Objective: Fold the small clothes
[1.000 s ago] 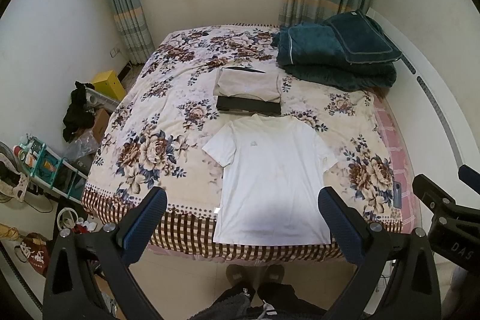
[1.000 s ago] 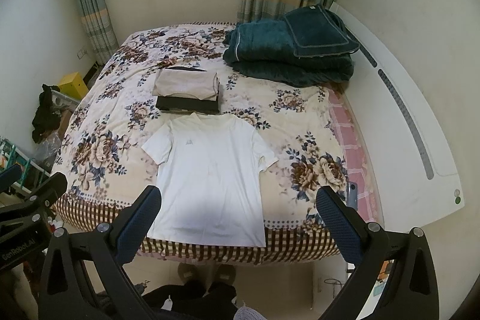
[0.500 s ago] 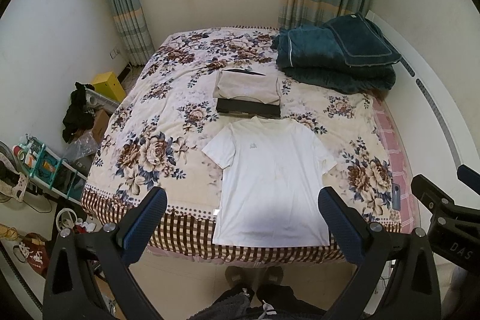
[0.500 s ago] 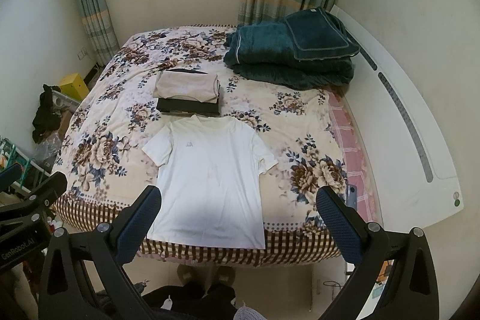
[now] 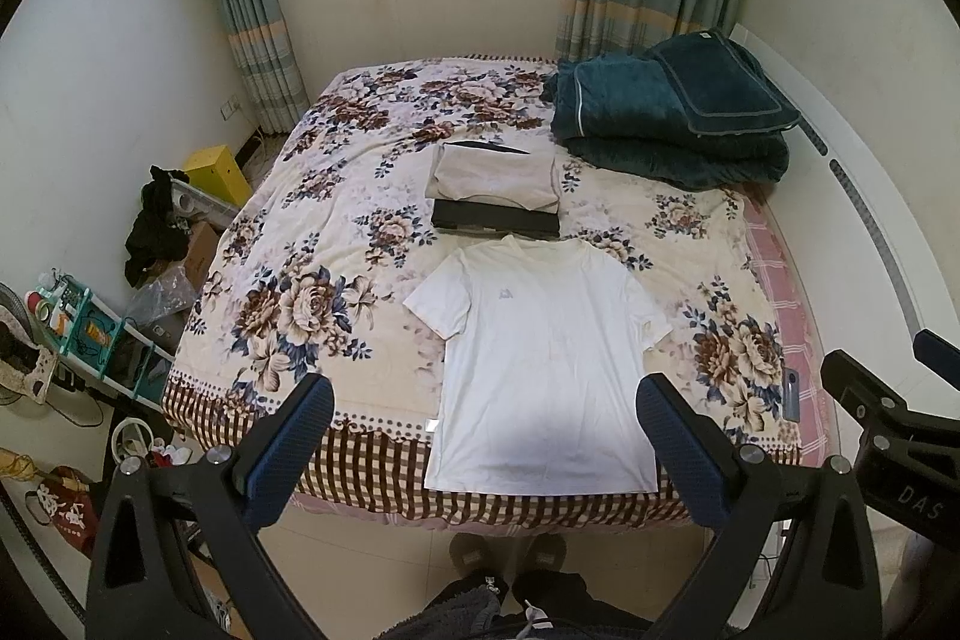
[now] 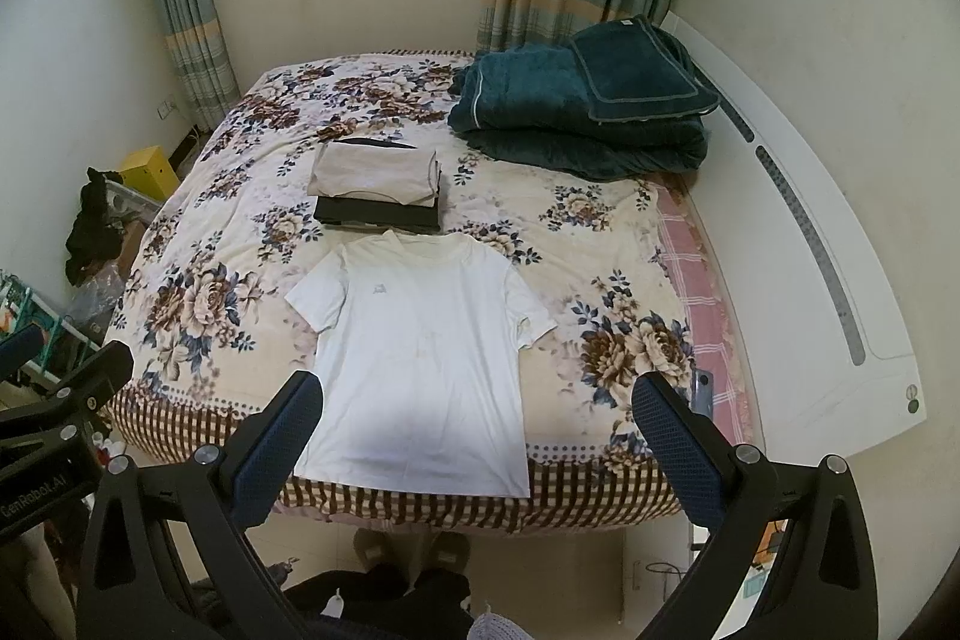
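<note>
A white T-shirt [image 5: 540, 364] lies flat and face up on the floral bed [image 5: 312, 280], its hem at the near edge; it also shows in the right wrist view [image 6: 420, 358]. A stack of folded clothes [image 5: 495, 196], beige on black, sits just beyond its collar, and shows in the right wrist view [image 6: 378, 190]. My left gripper [image 5: 486, 430] is open and empty, held above the near edge of the bed. My right gripper [image 6: 480, 424] is open and empty beside it, at the same height.
A folded dark green blanket [image 5: 666, 118] lies at the far right of the bed. A phone [image 6: 703, 394] lies near the bed's right edge. A rack and clutter [image 5: 90, 334] stand on the floor at left. Slippers [image 5: 510, 550] are below the bed's near edge.
Both grippers have drawn slightly back and up from the bed, so the T-shirt and bed look a little lower in view. The jaws stay open.
</note>
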{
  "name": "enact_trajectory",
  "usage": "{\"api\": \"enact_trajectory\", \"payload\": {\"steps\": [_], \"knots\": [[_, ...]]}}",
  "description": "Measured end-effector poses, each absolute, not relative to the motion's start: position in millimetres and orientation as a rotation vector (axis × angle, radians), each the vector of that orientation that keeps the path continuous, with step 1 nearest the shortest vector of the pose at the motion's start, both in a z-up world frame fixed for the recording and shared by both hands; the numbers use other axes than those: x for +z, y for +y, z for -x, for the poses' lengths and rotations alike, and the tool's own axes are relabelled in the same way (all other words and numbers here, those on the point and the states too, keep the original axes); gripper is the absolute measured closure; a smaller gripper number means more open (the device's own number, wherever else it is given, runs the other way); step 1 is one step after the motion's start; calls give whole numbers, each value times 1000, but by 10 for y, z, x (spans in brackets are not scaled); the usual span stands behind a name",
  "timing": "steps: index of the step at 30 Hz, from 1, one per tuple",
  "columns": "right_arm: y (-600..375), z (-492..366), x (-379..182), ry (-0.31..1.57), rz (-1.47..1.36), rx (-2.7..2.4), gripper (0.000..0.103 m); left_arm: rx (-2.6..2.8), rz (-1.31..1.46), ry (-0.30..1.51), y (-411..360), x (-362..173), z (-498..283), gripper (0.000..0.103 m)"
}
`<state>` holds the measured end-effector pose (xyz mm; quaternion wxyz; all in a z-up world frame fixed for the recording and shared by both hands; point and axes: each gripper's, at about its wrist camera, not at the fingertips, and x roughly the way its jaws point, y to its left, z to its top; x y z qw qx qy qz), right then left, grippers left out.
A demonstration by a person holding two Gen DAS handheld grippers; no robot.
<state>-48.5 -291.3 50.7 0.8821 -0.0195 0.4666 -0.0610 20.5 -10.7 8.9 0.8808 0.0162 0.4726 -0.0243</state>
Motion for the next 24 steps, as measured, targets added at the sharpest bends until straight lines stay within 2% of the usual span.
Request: {"api": "enact_trajectory", "payload": {"steps": [24], "knots": [[-2900, 515, 497, 968, 43, -130, 0, -54, -28, 982, -174, 167, -273, 0]]}}
